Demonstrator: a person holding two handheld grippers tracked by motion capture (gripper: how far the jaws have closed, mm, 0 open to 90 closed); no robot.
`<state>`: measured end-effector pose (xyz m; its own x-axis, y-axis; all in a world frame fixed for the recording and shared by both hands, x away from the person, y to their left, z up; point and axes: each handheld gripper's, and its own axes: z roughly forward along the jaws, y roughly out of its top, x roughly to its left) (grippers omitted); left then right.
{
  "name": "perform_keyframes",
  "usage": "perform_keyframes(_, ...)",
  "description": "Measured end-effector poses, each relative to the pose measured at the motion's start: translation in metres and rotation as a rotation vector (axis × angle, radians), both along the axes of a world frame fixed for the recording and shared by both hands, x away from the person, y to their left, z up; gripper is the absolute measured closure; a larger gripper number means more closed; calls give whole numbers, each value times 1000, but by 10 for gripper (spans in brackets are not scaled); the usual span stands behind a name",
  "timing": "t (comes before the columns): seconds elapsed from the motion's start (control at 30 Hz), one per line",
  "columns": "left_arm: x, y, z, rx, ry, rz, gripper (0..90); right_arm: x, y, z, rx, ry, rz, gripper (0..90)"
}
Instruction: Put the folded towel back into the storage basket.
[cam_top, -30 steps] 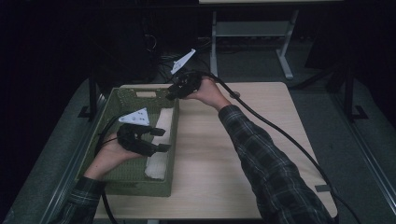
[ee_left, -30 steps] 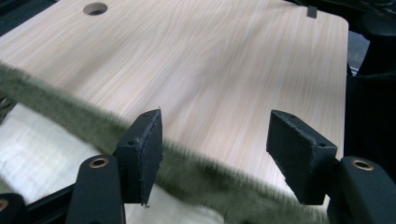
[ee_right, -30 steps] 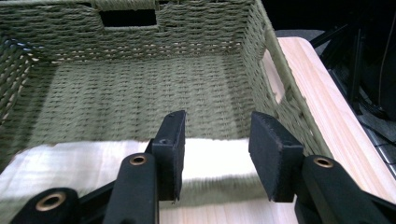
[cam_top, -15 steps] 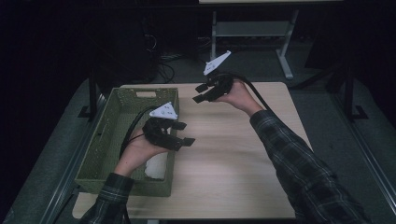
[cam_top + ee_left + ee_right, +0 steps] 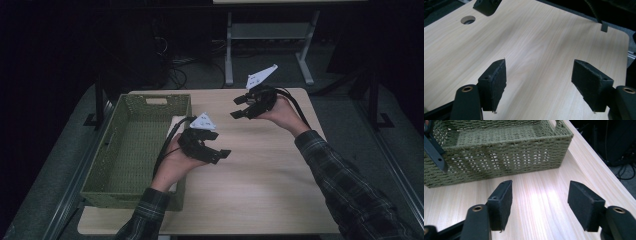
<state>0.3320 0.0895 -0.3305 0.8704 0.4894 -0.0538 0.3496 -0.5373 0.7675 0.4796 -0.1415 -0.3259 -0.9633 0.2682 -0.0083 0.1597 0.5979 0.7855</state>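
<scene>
Two tools, left tool [image 5: 212, 146] and right tool [image 5: 240, 106], hovered wide open, empty, beside the green woven basket [image 5: 131, 150].

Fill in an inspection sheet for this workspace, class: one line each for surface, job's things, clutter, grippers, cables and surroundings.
Surface: light wooden table, bare between the jaws in both gripper views.
Job's things: green woven basket at the table's left; a pale thing at its right wall, too hidden to identify.
Clutter: nothing seen.
Grippers: left gripper open, empty, above the table beside the basket; right gripper open, empty, raised over the far side of the table.
Cables: black cable trailing from the left gripper; another from the right.
Surroundings: dark room, metal frame beyond the table.
</scene>
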Motion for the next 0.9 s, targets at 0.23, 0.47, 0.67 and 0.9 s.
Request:
perform_keyframes(0.23,-5,-19,-14,30,-19,16,238,-10,-24,-12,2,6,-54,295)
perform_keyframes(0.47,-7,-32,-32,66,-32,35,188,-21,-46,-35,6,19,-103,252)
perform_keyframes(0.67,-11,-41,-56,60,-19,66,160,-29,-65,-56,13,43,-168,223)
perform_keyframes(0.9,-13,-48,-82,60,-16,62,151,-41,-80,-78,22,55,-207,192)
